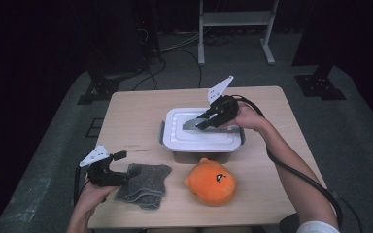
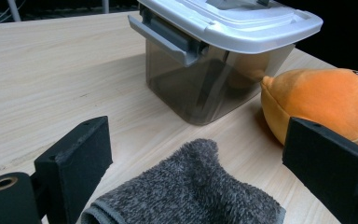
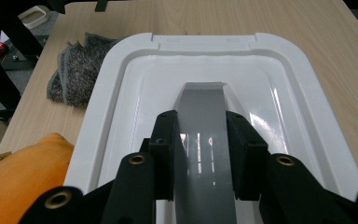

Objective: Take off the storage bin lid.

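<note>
A clear box (image 2: 200, 84) with a white lid (image 1: 194, 138) stands mid-table. My right gripper (image 1: 205, 121) reaches over the lid from the right. In the right gripper view its jaws (image 3: 201, 126) press on both sides of the lid's grey handle (image 3: 200, 102), so it is shut on it. My left gripper (image 1: 120, 168) rests at the table's front left, beside a folded grey towel (image 1: 145, 187). In the left gripper view its jaws (image 2: 200, 140) stand wide open with the towel's edge (image 2: 191, 191) low between them, untouched.
An orange plush toy (image 1: 212, 182) lies in front of the box, right of the towel, and appears again as the plush (image 2: 326, 98) close to the box's corner. A grey latch (image 2: 168, 37) hangs on the box's end. Beyond the wooden table (image 1: 136, 111) stand dark equipment legs and cables.
</note>
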`<state>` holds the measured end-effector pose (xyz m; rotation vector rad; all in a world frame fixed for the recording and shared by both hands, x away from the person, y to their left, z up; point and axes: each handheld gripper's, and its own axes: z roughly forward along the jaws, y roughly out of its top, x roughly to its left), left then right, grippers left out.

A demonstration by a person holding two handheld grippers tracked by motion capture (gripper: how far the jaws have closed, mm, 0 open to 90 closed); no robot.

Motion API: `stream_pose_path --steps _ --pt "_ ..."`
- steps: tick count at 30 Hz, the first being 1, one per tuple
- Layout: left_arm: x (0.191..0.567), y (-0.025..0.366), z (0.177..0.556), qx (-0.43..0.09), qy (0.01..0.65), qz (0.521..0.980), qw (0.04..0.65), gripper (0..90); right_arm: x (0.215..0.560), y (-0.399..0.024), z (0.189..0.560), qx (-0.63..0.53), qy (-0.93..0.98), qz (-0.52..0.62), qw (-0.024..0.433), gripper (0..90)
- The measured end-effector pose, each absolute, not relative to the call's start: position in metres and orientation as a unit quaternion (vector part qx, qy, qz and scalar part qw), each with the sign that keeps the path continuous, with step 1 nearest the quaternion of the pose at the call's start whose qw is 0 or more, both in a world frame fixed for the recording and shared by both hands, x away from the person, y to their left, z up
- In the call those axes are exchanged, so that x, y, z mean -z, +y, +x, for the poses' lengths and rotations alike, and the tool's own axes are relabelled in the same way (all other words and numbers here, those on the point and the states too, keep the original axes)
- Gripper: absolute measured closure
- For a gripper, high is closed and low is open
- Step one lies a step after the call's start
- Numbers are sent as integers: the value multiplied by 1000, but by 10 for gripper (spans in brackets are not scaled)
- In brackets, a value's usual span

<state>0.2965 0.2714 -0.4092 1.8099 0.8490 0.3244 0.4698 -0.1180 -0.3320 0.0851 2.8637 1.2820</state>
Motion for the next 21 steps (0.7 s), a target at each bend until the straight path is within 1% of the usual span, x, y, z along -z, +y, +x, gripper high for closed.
stream_pose_path --steps 21 --pt "411 273 295 -134 360 756 530 73 329 -114 466 -403 914 36 9 655"
